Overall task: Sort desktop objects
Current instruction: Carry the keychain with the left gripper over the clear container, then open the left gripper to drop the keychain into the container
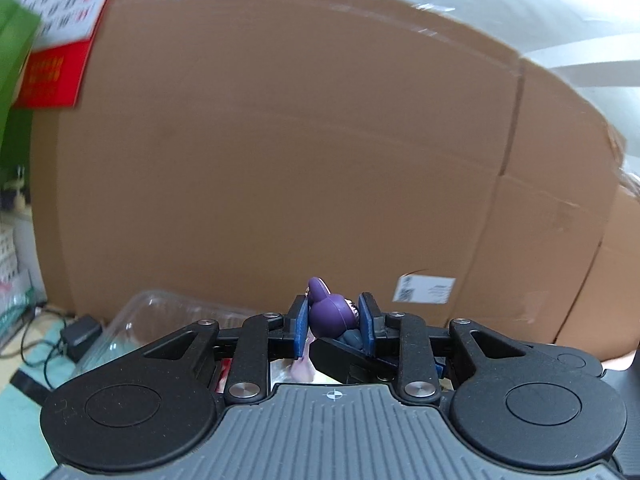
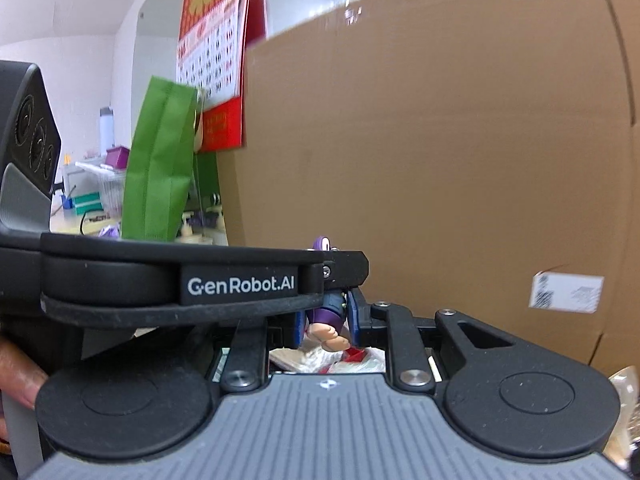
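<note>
A small purple toy figure (image 1: pixel 330 312) is clamped between the blue pads of my left gripper (image 1: pixel 333 322), by its head. In the right wrist view the same figure (image 2: pixel 326 318) hangs between the pads of my right gripper (image 2: pixel 325 322), which is shut on its body; its tan feet show below. The left gripper's black body (image 2: pixel 200 280) crosses in front of the right gripper, just above it. Both grippers hold the toy in the air in front of a big cardboard box (image 1: pixel 280 160).
The cardboard box (image 2: pixel 440 160) fills the background close ahead. A clear plastic container (image 1: pixel 160 312) and a black power adapter (image 1: pixel 80 338) lie lower left. A green bag (image 2: pixel 160 168) and a red wall calendar (image 2: pixel 216 56) stand left. Wrappers (image 2: pixel 328 360) lie below.
</note>
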{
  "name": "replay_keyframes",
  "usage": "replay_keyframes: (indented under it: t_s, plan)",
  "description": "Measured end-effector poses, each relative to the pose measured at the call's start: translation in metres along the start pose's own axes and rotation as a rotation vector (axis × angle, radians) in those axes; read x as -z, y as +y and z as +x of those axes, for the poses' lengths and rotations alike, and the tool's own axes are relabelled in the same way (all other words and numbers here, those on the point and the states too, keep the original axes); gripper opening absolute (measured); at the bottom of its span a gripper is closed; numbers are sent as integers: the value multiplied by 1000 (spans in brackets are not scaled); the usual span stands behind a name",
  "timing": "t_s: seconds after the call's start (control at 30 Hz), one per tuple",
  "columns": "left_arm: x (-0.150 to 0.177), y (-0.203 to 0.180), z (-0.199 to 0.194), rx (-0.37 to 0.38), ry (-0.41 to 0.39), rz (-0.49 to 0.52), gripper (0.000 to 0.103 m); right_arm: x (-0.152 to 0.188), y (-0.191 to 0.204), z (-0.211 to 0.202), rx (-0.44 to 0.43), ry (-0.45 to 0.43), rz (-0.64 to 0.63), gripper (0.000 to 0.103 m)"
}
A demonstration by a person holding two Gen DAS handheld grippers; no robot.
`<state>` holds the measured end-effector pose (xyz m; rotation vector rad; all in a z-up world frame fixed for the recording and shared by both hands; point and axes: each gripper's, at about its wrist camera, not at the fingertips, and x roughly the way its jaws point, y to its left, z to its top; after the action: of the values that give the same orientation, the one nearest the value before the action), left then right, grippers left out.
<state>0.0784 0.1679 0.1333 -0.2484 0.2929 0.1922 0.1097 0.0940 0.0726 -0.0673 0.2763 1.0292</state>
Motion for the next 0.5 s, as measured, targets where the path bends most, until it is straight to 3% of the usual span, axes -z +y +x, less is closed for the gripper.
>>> replay_keyframes:
  t_s: [0.17,0.23,0.3,0.33,0.4,0.47,0.5]
  plan:
    - [10,20,19,-19,52,-42,26,14,1,23,-18,62,16,24]
    - [14,32,28,-19,77,-62,33,19,2,33,-21,89,20,24]
    - [18,38,35,-21,100,-98,48,23,3,40,-18,112,18,28]
    - [20,41,37,-31,105,-120,54,25,3,42,-12,114,14,33]
    - [23,46,38,-51,88,-164,91,27,4,41,32,91,0,71]
    - [24,51,30,-86,36,-193,103,29,2,36,79,58,-17,87]
    - [24,52,29,-93,21,-190,103,29,0,34,93,53,-16,90]
